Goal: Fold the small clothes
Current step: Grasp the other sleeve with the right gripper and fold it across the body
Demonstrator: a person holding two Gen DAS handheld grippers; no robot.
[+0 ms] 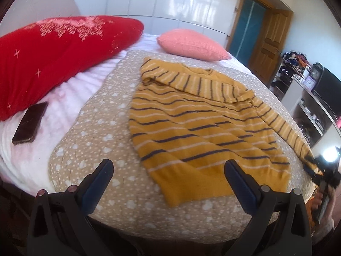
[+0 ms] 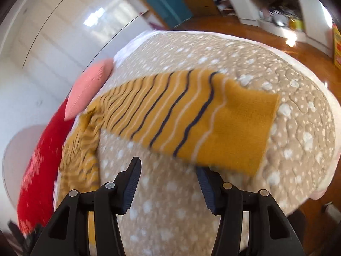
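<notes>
Two grippers are hovering over a mustard-yellow striped sweater (image 1: pixel 204 128) that is lying spread on a beige quilt (image 1: pixel 91 128) dotted with white hearts and spots. One sleeve of the sweater is lying folded across its chest, just below the neckline. The other sleeve (image 2: pixel 213 123) is stretching out sideways from the sweater's body, flat on the quilt, its plain yellow cuff pointing away from the body.

The left gripper (image 1: pixel 169 172) is hanging just off the sweater's hem, its jaws standing wide apart with nothing between them; one blue-padded finger is showing over bare quilt beside the hem, the other over the hem's plain yellow band.

The right gripper (image 2: pixel 168 170) is sitting at the near edge of the outstretched sleeve, jaws roughly half apart. Only quilt is showing in the gap between them; one fingertip is disappearing behind the sleeve's near edge, and the picture is too blurred to tell whether it is touching the cloth. In the left wrist view this gripper is appearing as a dark blur at the far end of that sleeve.

Beyond the sweater's neckline a pink cushion (image 1: pixel 191 44) is resting on the bed. Off to the side of the sweater, past the quilt's edge, a red pillow (image 1: pixel 61 57) with white specks is lying on a white-pink blanket (image 1: pixel 64 98), and a dark phone (image 1: pixel 29 123) is resting on the blanket just beside that pillow.
</notes>
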